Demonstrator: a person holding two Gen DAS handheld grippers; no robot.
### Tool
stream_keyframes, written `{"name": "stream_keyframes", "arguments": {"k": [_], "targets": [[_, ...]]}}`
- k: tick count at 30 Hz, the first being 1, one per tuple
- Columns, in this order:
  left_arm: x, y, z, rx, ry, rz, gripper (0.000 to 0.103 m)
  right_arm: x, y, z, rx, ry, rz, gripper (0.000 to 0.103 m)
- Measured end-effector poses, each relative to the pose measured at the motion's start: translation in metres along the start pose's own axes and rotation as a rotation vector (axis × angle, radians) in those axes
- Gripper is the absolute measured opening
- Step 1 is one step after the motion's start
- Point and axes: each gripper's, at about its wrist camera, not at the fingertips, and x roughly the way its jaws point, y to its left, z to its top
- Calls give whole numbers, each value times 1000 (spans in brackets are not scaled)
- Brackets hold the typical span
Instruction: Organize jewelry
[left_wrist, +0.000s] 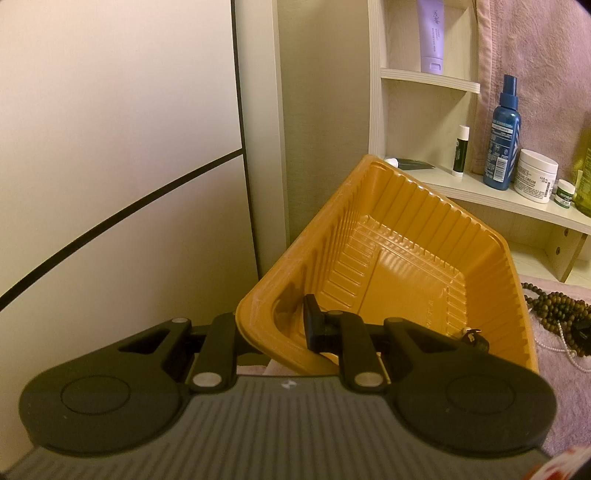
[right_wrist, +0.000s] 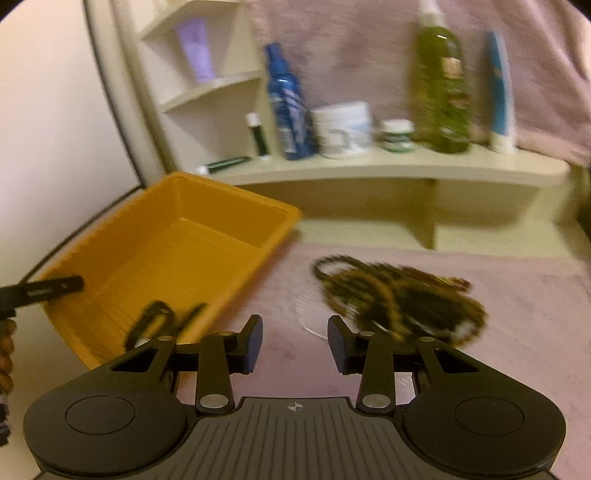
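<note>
Both grippers look like the same build: the left gripper (left_wrist: 280, 332) and right gripper (right_wrist: 295, 341) are matte black plastic, with two big round discs at the base, silver pivot screws on the linkage arms, and a ribbed grey body between. Small white marking on the ribbed part.

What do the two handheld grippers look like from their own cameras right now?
Both are matte black. The left gripper and right gripper each have two flat rectangular pads on linkage arms with silver pivot pins, above two round disc housings. Between the discs sits a grey ribbed plate; the right one bears a small crosshair mark. No cables show. At the right view's left edge, a beaded bracelet appears.
</note>
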Motion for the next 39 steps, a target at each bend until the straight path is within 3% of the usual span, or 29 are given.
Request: {"name": "stream_keyframes", "arguments": {"k": [18, 28, 34, 39], "targets": [[0, 1, 1, 7, -2, 1, 16, -5, -34, -7, -4, 4, -138, 39], [0, 1, 1, 6, -2, 1, 16, 8, -22, -10, -52, 32, -93, 39], [0, 1, 1, 6, -2, 2, 16, 28, -16, -15, -65, 72, -88, 31], [0, 1, 1, 6, -1, 1, 16, 39, -21, -16, -2, 77, -114, 24]]}}
